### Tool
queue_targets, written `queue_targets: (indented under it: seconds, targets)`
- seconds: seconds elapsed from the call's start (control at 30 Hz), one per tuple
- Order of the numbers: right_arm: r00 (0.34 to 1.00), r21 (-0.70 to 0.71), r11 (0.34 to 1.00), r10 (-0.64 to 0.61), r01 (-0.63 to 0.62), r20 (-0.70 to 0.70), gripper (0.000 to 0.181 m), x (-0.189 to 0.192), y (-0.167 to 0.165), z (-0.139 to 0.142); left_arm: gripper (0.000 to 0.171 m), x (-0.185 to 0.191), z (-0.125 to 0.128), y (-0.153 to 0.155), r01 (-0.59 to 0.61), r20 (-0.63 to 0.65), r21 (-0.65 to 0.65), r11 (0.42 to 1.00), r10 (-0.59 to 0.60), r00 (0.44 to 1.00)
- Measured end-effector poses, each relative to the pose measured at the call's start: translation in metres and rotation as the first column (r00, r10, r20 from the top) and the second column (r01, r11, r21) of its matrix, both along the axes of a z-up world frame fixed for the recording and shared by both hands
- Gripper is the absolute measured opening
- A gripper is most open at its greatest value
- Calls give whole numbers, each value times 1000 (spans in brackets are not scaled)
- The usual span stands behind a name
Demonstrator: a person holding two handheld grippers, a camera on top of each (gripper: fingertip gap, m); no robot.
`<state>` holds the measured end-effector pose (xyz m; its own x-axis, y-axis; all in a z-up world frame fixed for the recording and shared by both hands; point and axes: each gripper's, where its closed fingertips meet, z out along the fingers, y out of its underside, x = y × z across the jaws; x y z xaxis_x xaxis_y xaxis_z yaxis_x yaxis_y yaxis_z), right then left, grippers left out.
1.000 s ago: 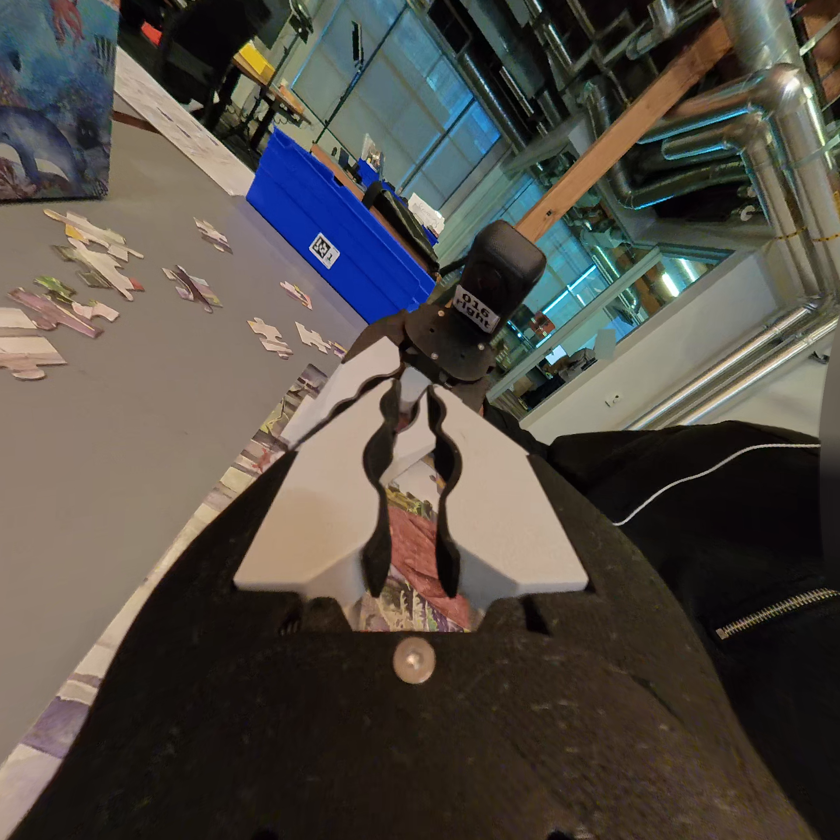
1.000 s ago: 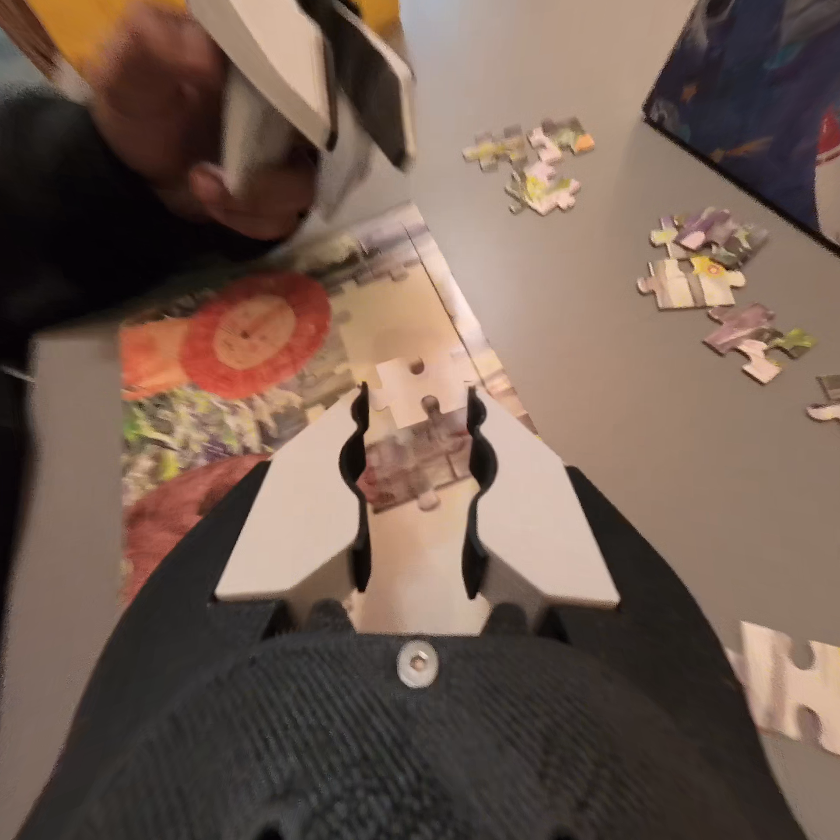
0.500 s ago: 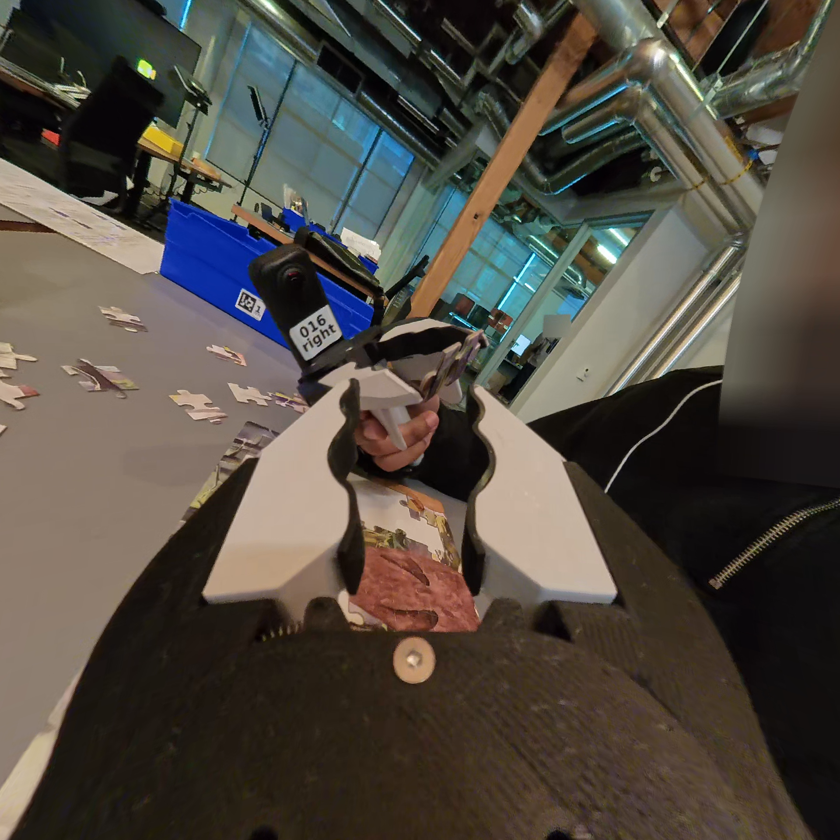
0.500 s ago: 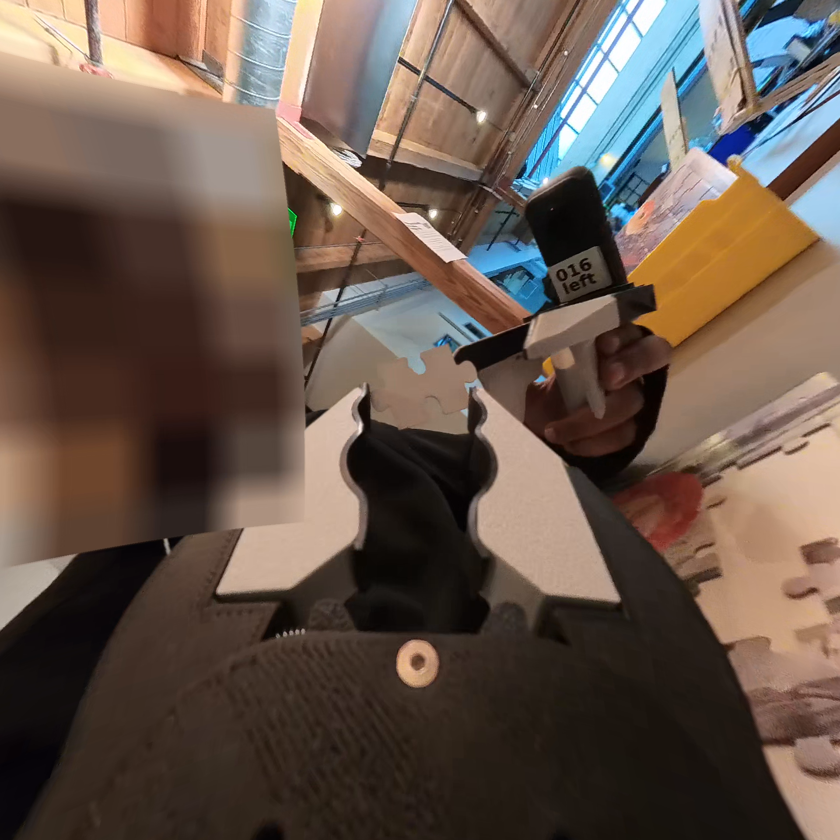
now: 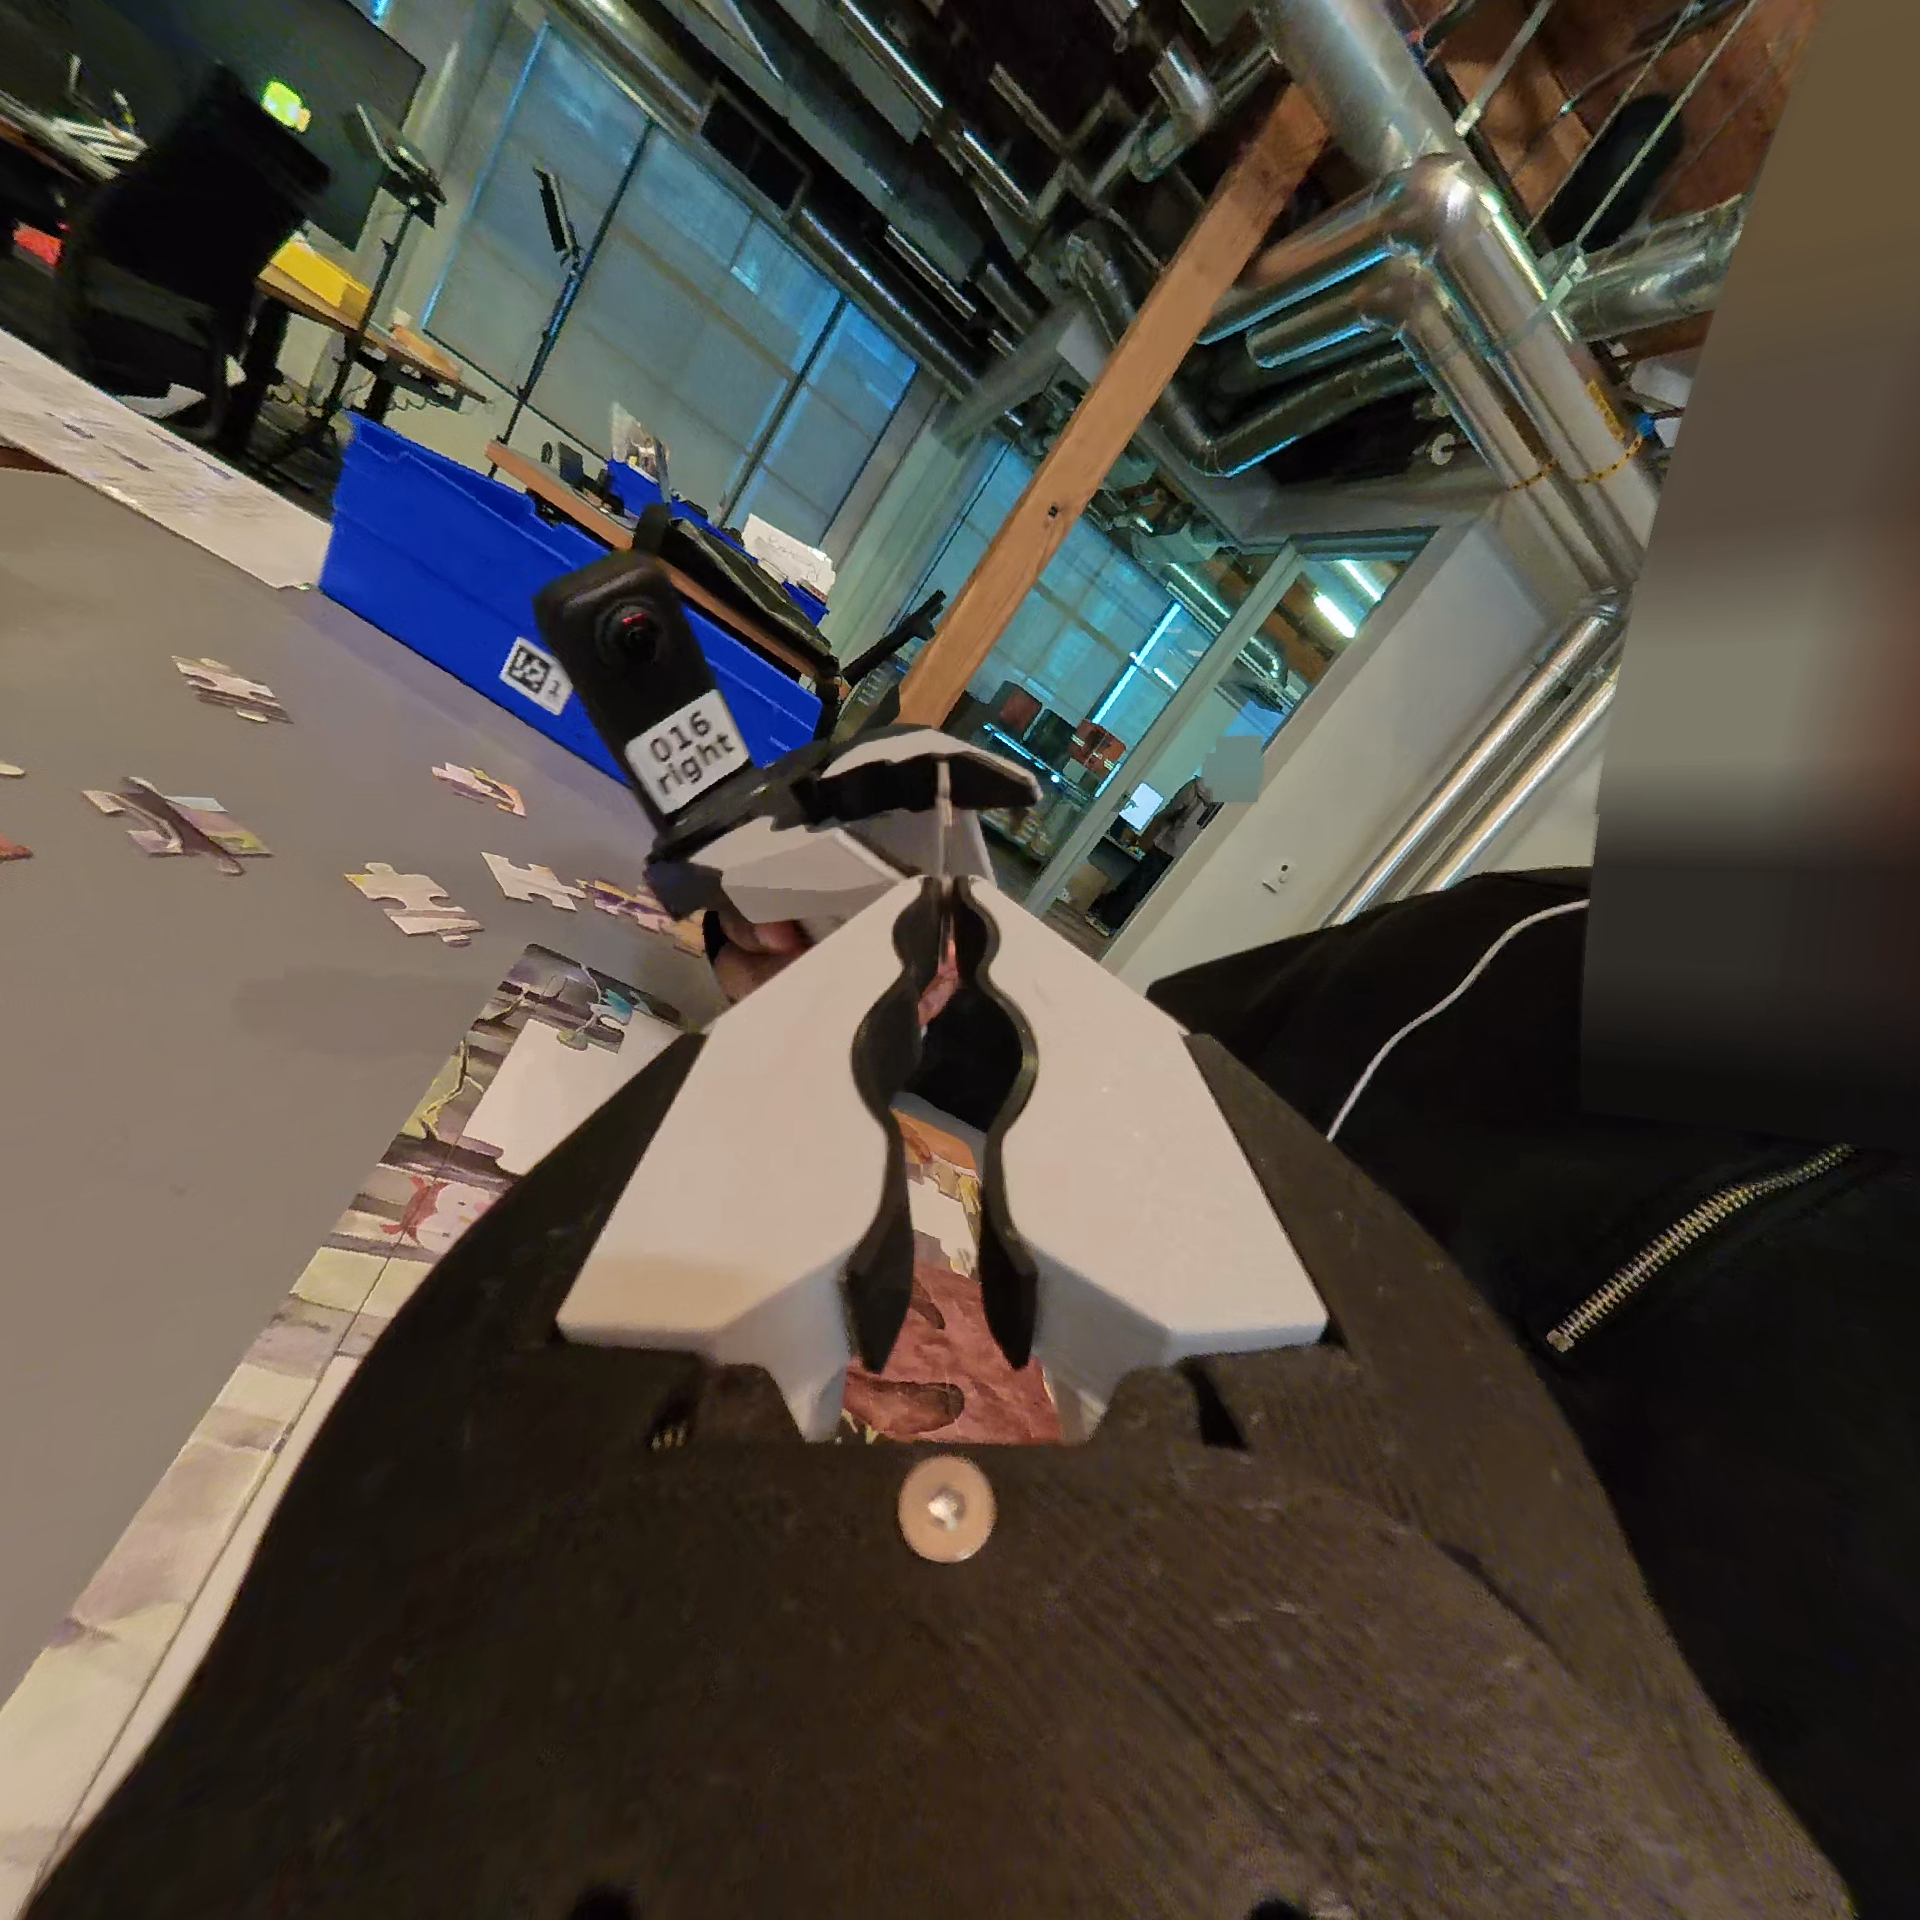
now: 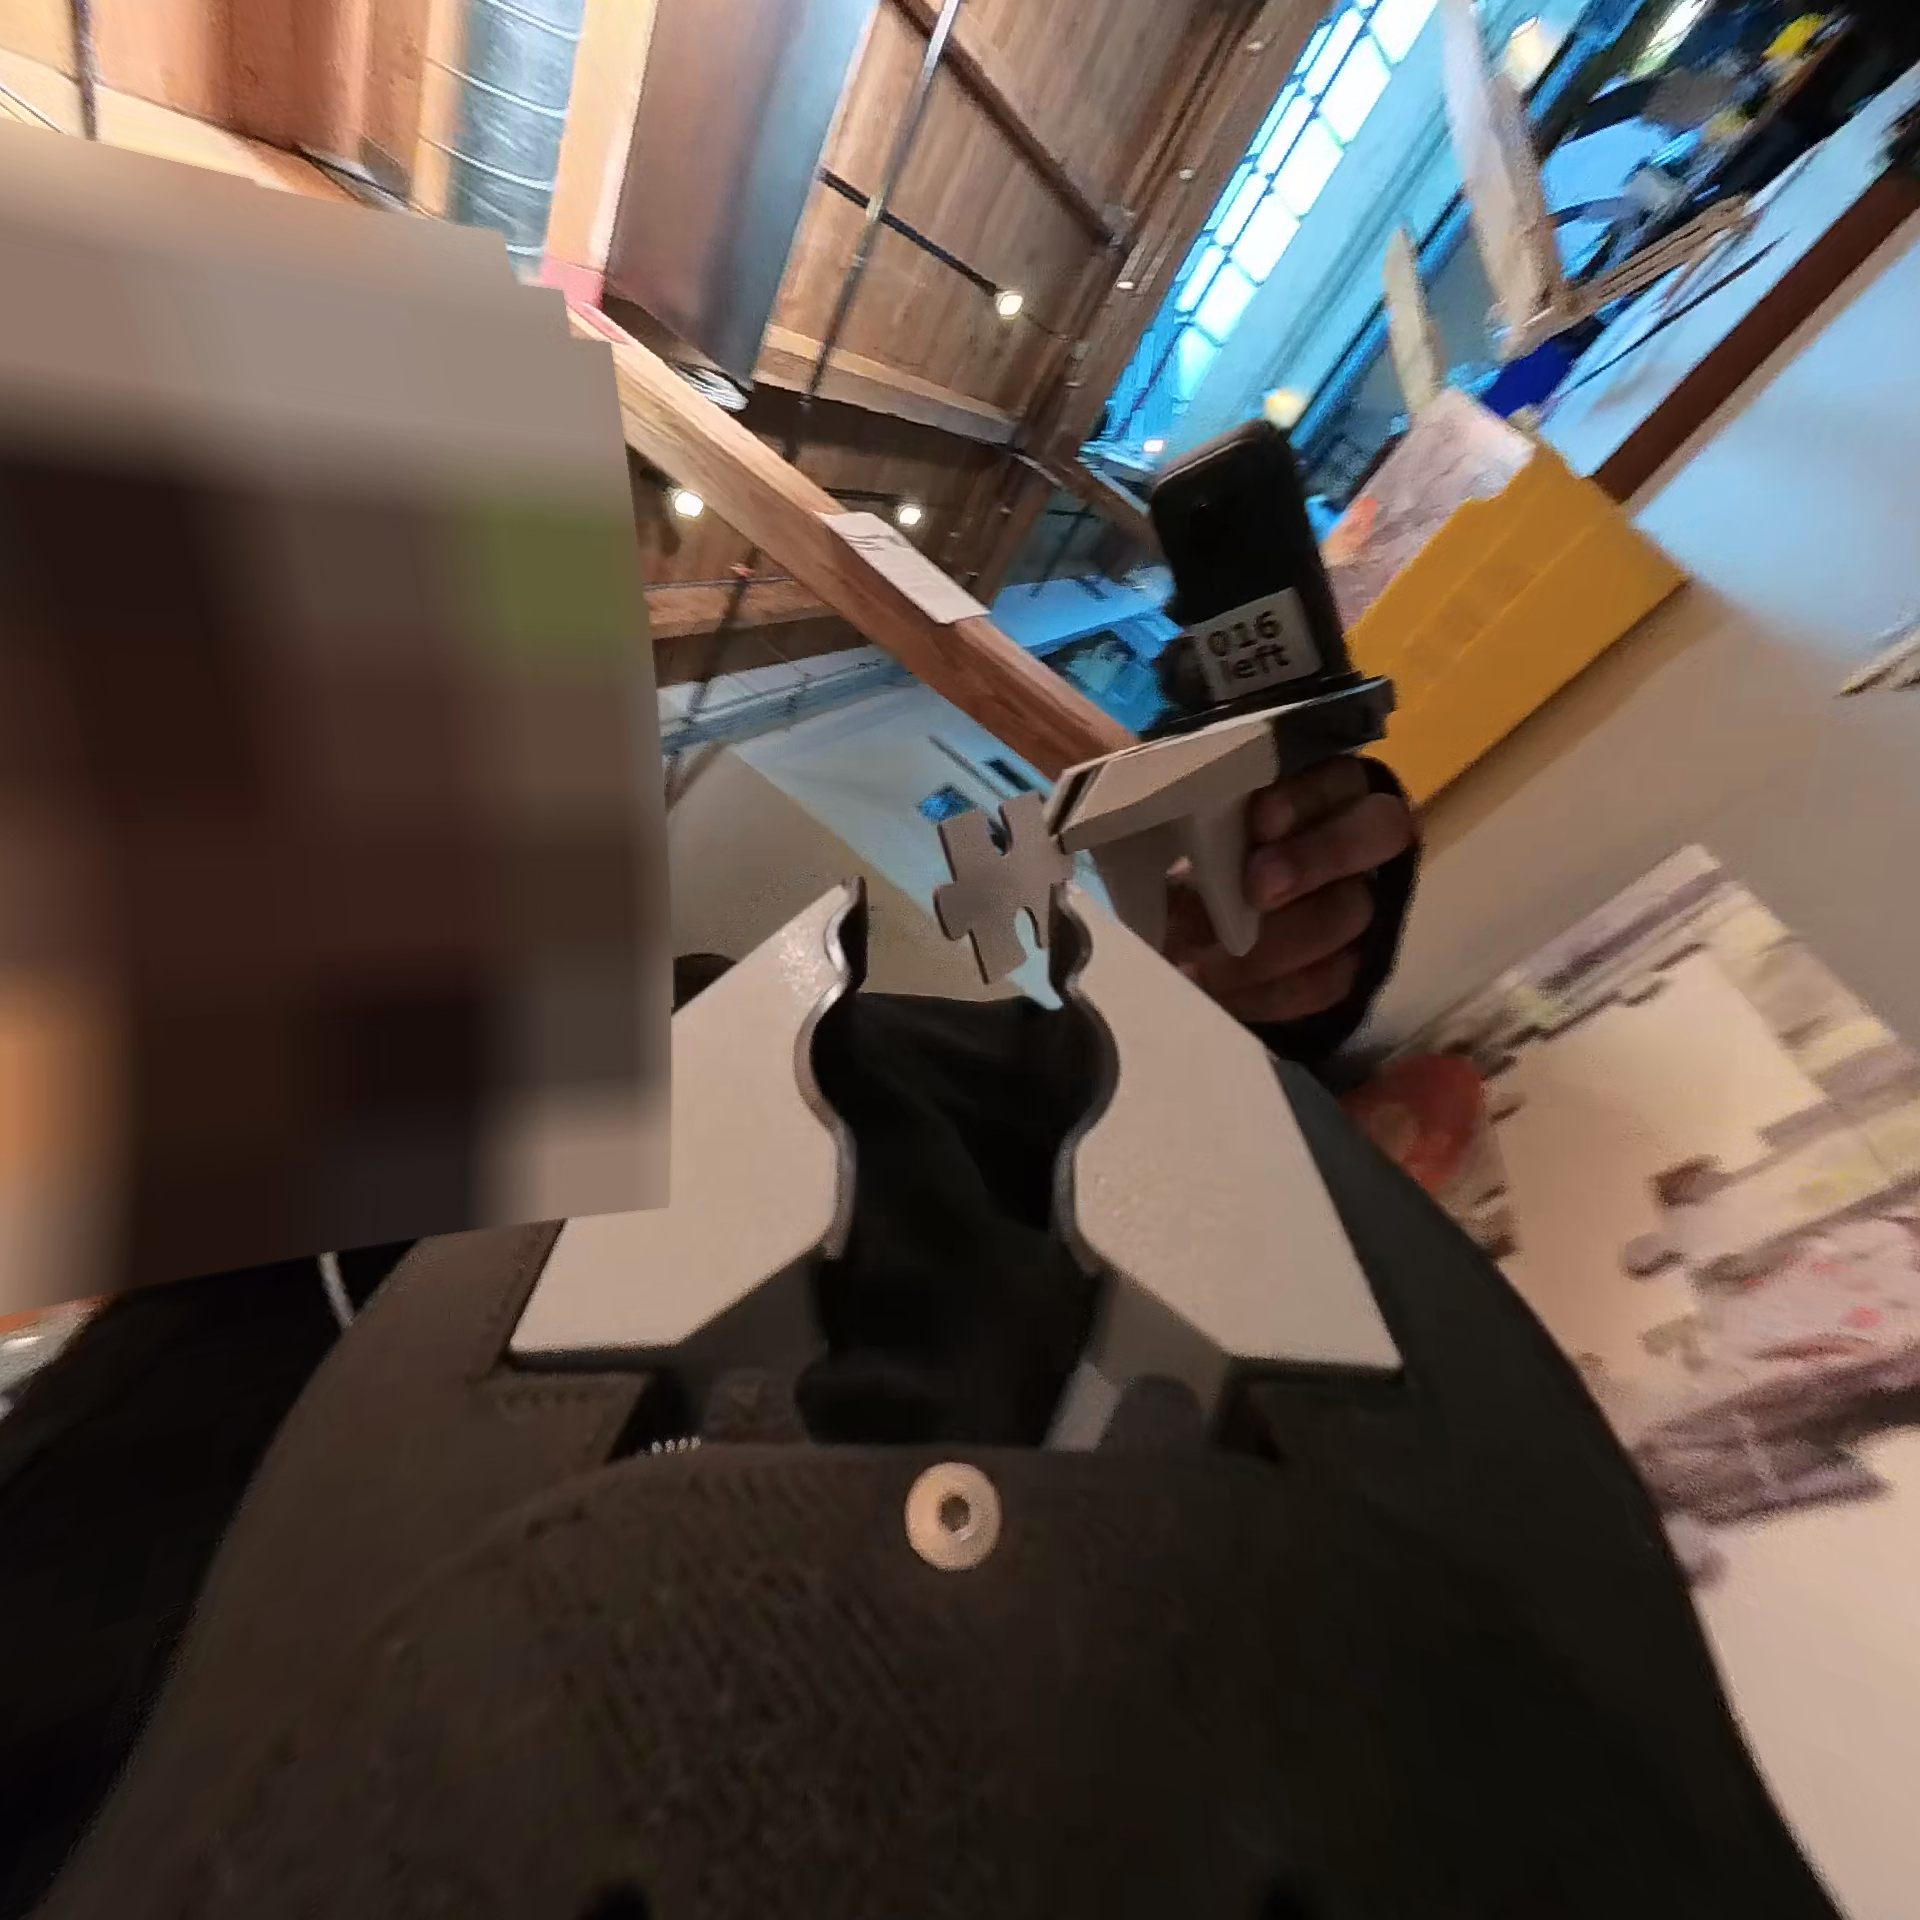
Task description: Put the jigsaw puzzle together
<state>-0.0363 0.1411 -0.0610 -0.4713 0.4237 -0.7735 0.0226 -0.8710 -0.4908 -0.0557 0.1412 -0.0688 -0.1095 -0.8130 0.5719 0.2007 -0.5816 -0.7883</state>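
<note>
— Tongs of the left hand [image 5: 940, 906]: how are they seen in the left wrist view?

— They are drawn narrow, the black pads almost meeting at the tips, and a jigsaw piece [image 5: 941, 831] is nipped between them. Only its thin edge is shown, as a pale upright line raised above the desk [image 5: 156, 1039].

— And what is seen beyond it?

— The right tongs [image 5: 925, 792] are faced head-on, just behind the piece, with their pads spread to either side of it. On the grey desk the assembled puzzle [image 5: 468, 1174] is laid flat below both tools, with a white gap in its picture. Loose pieces [image 5: 177, 821] are scattered farther off, well apart from it, and a blue crate [image 5: 447, 540] is set at the far edge.

— What is shown in the right wrist view?

— The right tongs [image 6: 961, 920] are held wide, and nothing is gripped by them. The jigsaw piece [image 6: 1000, 883] is seen flat-on at their tips: plain grey, with rounded tabs and one notch. It is clamped at one corner by the left tongs [image 6: 1062, 821], which are gripped by a hand [image 6: 1309, 894].

— Is the right-hand finger touched by the piece?

— That cannot be told; a lower tab is overlapped with it. The assembled puzzle [image 6: 1714, 1143] is blurred at the right, and a yellow bin [image 6: 1507, 623] is seen behind.
</note>
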Motion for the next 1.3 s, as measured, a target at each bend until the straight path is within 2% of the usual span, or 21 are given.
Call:
queue_targets:
  seconds: [0.03,0.13,0.2,0.27,0.37,0.43,0.47,0.5,0.53,0.63,0.8,0.9,1.0,1.3]
  targets:
    - [999,44,998,-38,37,29,33,2,4,-2,0,-1,-1,2,-9,-4,-8,1000,9,1000]
    - [974,233,959,-191,158,125,33,10,17,-10,0,-2,-4,7,-26,-16,-35,999,25,1000]
    - [921,422,873,-344,243,182,33,15,28,-16,0,-2,-7,10,-33,-26,-64,997,31,999]
    - [844,652,702,-507,284,178,34,21,37,-19,0,-3,-11,14,-42,-34,-103,994,39,999]
    - [723,930,320,-684,182,94,34,27,43,-28,0,-5,-17,19,-42,-31,-172,984,38,999]
    - [679,991,95,-734,95,5,29,28,42,-32,0,-6,-20,21,-40,-31,-208,977,34,999]
    - [674,997,20,-738,73,-34,26,27,40,-32,0,-6,-22,22,-39,-35,-221,974,33,999]
    - [680,997,-24,-731,67,-63,25,25,36,-31,0,-5,-24,23,-39,-42,-231,972,29,999]
    - [691,997,-39,-719,64,-72,25,23,33,-32,0,-5,-26,23,-37,-50,-237,971,26,998]
    - [721,1000,-10,-692,26,-26,33,19,26,-41,0,-2,-30,21,-27,-68,-245,969,10,998]
    - [752,1000,12,-658,-24,26,34,16,19,-52,0,4,-36,17,3,-91,-268,963,-28,995]
    - [750,998,2,-660,-60,47,31,15,19,-58,0,7,-39,15,15,-101,-282,959,-45,994]
    - [748,994,-6,-659,-106,76,17,15,18,-65,0,9,-42,13,22,-115,-289,957,-57,992]
    - [745,991,-8,-660,-133,94,16,17,19,-69,0,10,-48,13,14,-150,-288,957,-60,987]
